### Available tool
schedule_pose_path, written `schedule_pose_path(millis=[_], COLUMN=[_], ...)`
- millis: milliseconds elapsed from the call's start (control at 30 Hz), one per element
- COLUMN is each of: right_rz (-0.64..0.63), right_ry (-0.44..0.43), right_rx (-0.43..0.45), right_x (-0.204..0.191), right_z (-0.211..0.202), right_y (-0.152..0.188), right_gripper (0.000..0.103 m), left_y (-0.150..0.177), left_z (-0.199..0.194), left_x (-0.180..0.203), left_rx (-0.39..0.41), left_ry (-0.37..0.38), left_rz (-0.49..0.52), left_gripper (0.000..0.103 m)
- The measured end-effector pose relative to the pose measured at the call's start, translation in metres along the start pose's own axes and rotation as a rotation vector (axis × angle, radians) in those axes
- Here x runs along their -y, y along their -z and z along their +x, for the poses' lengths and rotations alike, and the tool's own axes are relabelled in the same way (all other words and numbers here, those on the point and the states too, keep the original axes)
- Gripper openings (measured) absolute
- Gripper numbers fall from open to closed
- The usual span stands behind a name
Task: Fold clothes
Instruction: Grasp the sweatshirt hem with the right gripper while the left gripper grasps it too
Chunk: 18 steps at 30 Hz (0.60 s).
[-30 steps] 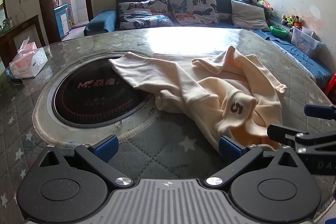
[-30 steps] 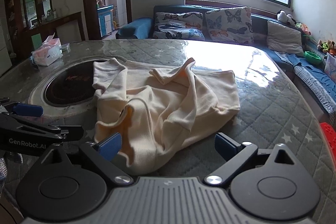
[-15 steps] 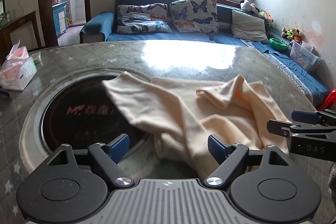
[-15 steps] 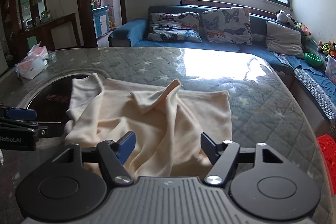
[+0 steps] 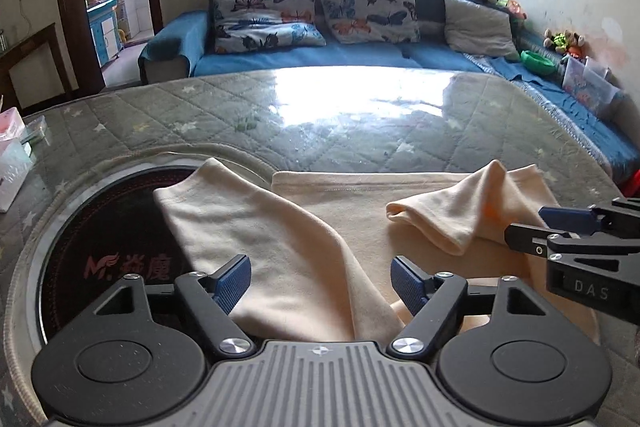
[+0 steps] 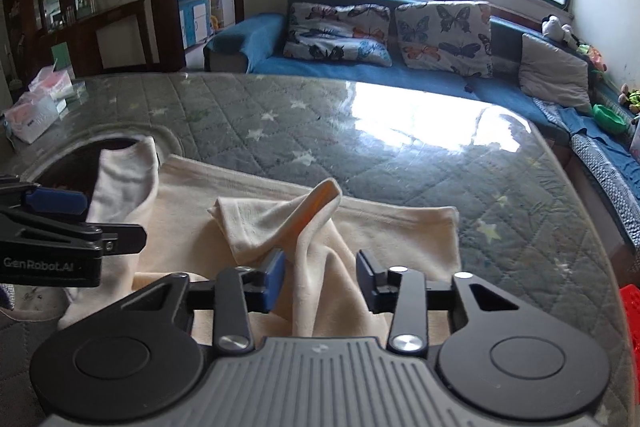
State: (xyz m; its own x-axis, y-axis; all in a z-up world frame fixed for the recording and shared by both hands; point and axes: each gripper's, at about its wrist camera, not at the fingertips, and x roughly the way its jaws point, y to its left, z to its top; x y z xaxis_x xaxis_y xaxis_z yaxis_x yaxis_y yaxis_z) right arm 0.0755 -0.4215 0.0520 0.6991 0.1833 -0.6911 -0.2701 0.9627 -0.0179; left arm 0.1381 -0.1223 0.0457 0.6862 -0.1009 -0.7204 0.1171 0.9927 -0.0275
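- A cream garment [image 5: 304,227] lies crumpled on the near part of the worktop [image 5: 360,123], its far hem straight across, one sleeve [image 5: 224,211] reaching left over a dark round inset [image 5: 100,247] with red lettering.
- The other sleeve [image 6: 272,223] is folded back over the body, its tip raised in a peak.
- The left hand-held gripper [image 5: 320,277] is spread wide, blue pads on either side of a fabric ridge, gripping nothing.
- The right hand-held gripper [image 6: 320,277] is narrower but still parted, a raised fold standing between its pads; whether they touch the cloth I cannot tell.
- The worktop has a grey quilted star-print cover under a glossy sheet.
- A tissue box [image 6: 36,107] sits at its left edge.
- Beyond stands a blue sofa [image 5: 360,55] with butterfly cushions [image 5: 368,7].
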Motion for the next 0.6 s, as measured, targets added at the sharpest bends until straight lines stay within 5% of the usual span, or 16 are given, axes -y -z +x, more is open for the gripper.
schedule_pose_path(millis=[133, 233, 600], right_rz=[-0.012, -0.013, 0.003], right_ry=[0.005, 0.016, 0.082], right_rx=[-0.016, -0.015, 0.083], right_x=[0.001, 0.004, 0.022], right_z=[0.005, 0.003, -0.049], right_y=[0.003, 0.006, 0.017], right_gripper=[0.014, 0.007, 0.006], left_y=[0.003, 0.007, 0.023], left_z=[0.006, 0.004, -0.040], left_x=[0.000, 0.000, -0.021], left_rx=[-0.022, -0.015, 0.059], left_ry=[0.025, 0.046, 0.031], left_rz=[0.014, 0.017, -0.050], left_gripper=[0.027, 0.009, 0.003])
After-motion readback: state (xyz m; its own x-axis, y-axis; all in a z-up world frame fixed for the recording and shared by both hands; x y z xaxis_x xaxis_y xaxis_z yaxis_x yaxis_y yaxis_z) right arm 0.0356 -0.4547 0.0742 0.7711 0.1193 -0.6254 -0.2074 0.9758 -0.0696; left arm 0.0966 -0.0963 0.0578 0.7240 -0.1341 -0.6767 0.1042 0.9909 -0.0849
